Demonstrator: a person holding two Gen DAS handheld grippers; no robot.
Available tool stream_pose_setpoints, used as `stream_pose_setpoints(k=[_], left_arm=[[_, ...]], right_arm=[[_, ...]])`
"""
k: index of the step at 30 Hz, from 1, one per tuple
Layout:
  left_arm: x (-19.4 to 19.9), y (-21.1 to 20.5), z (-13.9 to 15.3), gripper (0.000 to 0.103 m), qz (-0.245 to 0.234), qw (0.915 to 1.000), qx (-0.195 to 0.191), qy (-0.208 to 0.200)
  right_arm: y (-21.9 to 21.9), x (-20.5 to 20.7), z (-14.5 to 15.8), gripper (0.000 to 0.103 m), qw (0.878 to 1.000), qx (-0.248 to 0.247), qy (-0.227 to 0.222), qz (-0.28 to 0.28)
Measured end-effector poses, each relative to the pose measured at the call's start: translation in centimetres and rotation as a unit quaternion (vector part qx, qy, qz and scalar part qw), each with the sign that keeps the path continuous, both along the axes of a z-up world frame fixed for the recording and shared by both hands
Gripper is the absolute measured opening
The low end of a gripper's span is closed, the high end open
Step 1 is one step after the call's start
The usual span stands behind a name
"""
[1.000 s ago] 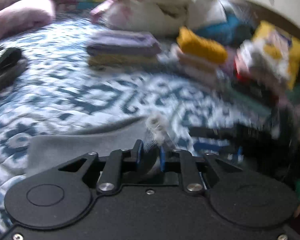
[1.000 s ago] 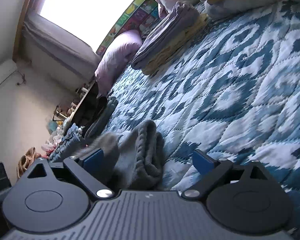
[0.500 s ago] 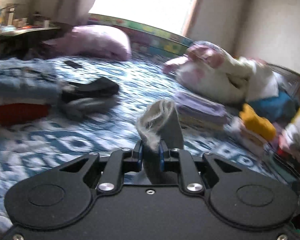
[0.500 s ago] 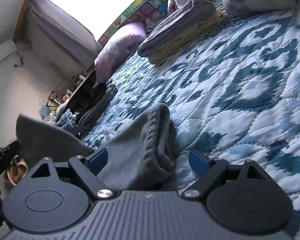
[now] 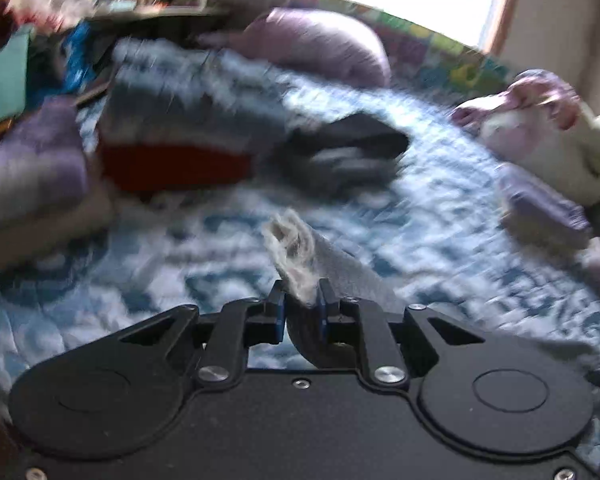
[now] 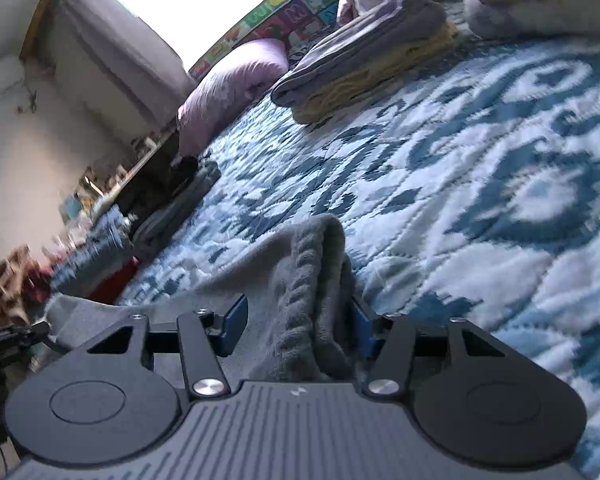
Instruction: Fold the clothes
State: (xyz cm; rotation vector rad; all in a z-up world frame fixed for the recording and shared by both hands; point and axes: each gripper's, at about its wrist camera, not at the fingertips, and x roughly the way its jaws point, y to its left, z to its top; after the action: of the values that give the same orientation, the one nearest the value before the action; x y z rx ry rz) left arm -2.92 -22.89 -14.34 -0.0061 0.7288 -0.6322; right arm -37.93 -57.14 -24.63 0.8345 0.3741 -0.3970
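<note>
A grey garment (image 6: 300,280) lies on the blue and white patterned quilt (image 6: 480,168). My left gripper (image 5: 302,308) is shut on one frayed corner of the grey garment (image 5: 300,252) and holds it up above the quilt. My right gripper (image 6: 300,320) has its jaws around the garment's thick ribbed hem, with a gap still showing on the left side; the right pad (image 6: 362,328) touches the cloth. The garment stretches away to the lower left in the right wrist view.
Folded stacks sit on the quilt: purple over yellow (image 6: 364,64), grey and red (image 5: 172,136), dark clothes (image 5: 348,152). A pink pillow (image 5: 320,44) lies by the window. A heap of unfolded clothes (image 5: 548,128) lies at the right.
My left gripper has swung further left with the grey corner held up; its view is blurred. My right gripper's jaws have narrowed around the ribbed hem.
</note>
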Motion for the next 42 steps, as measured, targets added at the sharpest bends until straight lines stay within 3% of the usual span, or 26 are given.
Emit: stream_pose_setpoints(k=[2, 6, 12, 17, 20, 22, 23, 24, 26, 30, 34, 42], left_arm=[[0.7, 0.4, -1.7, 0.013, 0.015, 0.9996, 0.007, 0.023], [1.2, 0.5, -4.0, 0.012, 0.035, 0.9984, 0.009, 0.044], [1.4, -0.5, -0.8, 0.011, 0.012, 0.9987, -0.05, 0.007], [2.0, -3.6, 2.4, 0.01, -0.012, 0.9947, -0.099, -0.026], [2.7, -5.2, 2.6, 0.01, -0.019, 0.9932, -0.11, -0.032], [3.6, -6.1, 1.0, 0.014, -0.02, 0.996, -0.086, -0.014], [4.1, -6.7, -0.1, 0.017, -0.02, 0.9977, -0.065, 0.002], [4.7, -7.2, -1.5, 0.032, -0.014, 0.999, -0.031, 0.029], [4.5, -7.0, -3.3, 0.036, -0.004, 0.9992, 0.003, 0.041], [3.2, -5.6, -3.7, 0.039, -0.012, 0.9998, 0.003, 0.017], [3.7, -6.3, -2.3, 0.04, -0.027, 0.9996, 0.001, 0.003], [6.5, -11.1, -1.5, 0.041, -0.084, 0.9946, 0.058, -0.017]], right_arm=[[0.2, 0.4, 0.1, 0.036, 1.0, -0.016, 0.016, 0.003], [-0.2, 0.1, 0.2, 0.033, 1.0, -0.007, 0.014, 0.002], [-0.6, -0.7, 3.2, 0.029, 0.997, -0.07, -0.017, -0.011], [-3.7, -0.9, 5.6, 0.022, 0.993, -0.098, -0.044, -0.046], [-5.7, -0.6, 7.0, 0.02, 0.989, -0.119, -0.054, -0.063], [-6.9, -0.4, 7.4, 0.019, 0.987, -0.132, -0.058, -0.074], [-7.4, -0.1, 7.2, 0.02, 0.987, -0.131, -0.053, -0.079], [-8.1, 0.5, 6.5, 0.022, 0.989, -0.124, -0.033, -0.08], [-9.5, 1.7, 4.2, 0.058, 0.993, -0.081, 0.026, -0.077], [-9.8, 0.2, 2.3, 0.059, 0.993, -0.061, 0.025, -0.1], [-10.2, 1.2, 3.4, 0.059, 0.99, -0.114, 0.02, -0.077], [-9.7, 4.7, 3.3, 0.059, 0.985, -0.16, 0.06, -0.022]])
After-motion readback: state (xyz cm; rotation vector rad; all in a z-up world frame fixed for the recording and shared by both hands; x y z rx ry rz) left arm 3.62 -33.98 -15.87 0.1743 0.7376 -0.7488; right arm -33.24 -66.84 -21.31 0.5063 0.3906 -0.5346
